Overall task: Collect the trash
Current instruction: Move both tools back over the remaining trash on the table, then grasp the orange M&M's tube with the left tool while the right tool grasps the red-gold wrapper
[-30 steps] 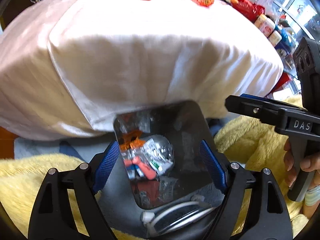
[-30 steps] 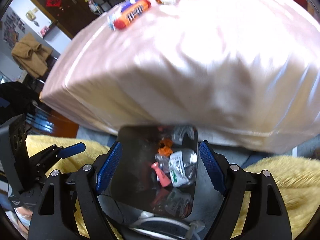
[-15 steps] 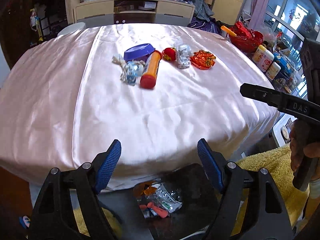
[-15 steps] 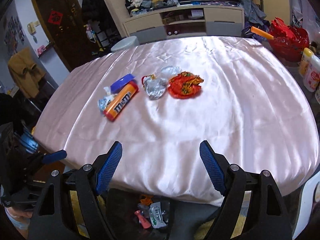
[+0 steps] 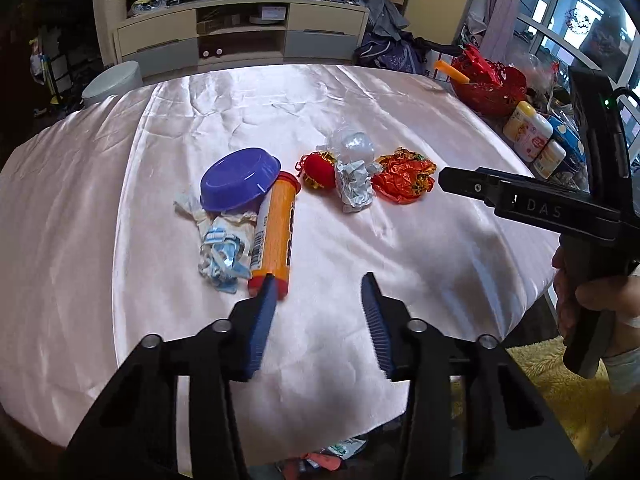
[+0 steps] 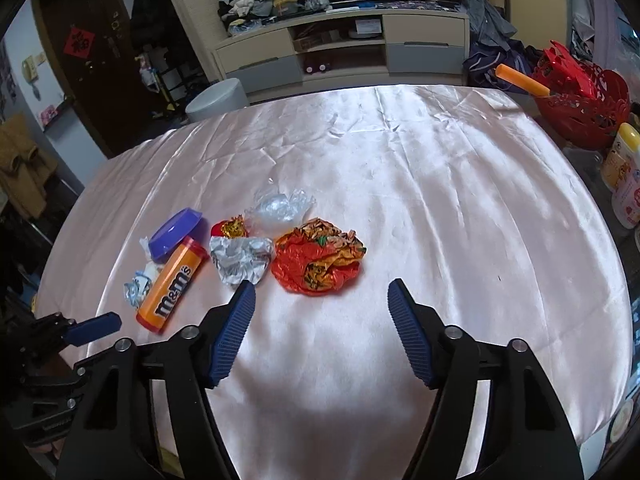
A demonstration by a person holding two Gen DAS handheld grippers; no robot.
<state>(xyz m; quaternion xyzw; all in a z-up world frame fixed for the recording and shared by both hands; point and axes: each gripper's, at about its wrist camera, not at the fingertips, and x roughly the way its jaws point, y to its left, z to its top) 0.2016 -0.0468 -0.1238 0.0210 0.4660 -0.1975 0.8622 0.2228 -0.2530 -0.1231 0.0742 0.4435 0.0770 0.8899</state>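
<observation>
Trash lies in a cluster on the pink satin tablecloth (image 5: 400,264): an orange M&M's tube (image 5: 275,229), a purple lid (image 5: 239,179), a crumpled white-blue wrapper (image 5: 222,250), a red ornament (image 5: 319,171), silver foil (image 5: 354,186), clear plastic (image 5: 352,144) and an orange-red wrapper (image 5: 405,179). My left gripper (image 5: 319,284) hovers just short of the tube's near end, its jaws closing on nothing. My right gripper (image 6: 323,285) hangs before the orange-red wrapper (image 6: 320,262) and foil (image 6: 240,260), its jaws also closing and empty. The tube (image 6: 172,284) lies to its left.
A bin with wrappers (image 5: 328,456) peeks out under the table's near edge. A red basket (image 6: 580,104) and bottles (image 5: 524,132) crowd the right side. A grey stool (image 6: 218,100) and a TV cabinet (image 6: 340,48) stand behind. A yellow blanket (image 5: 560,392) lies lower right.
Both grippers rose from over the bin below the table edge to above the tabletop. Both pairs of jaws stand narrower than before, the left much more so.
</observation>
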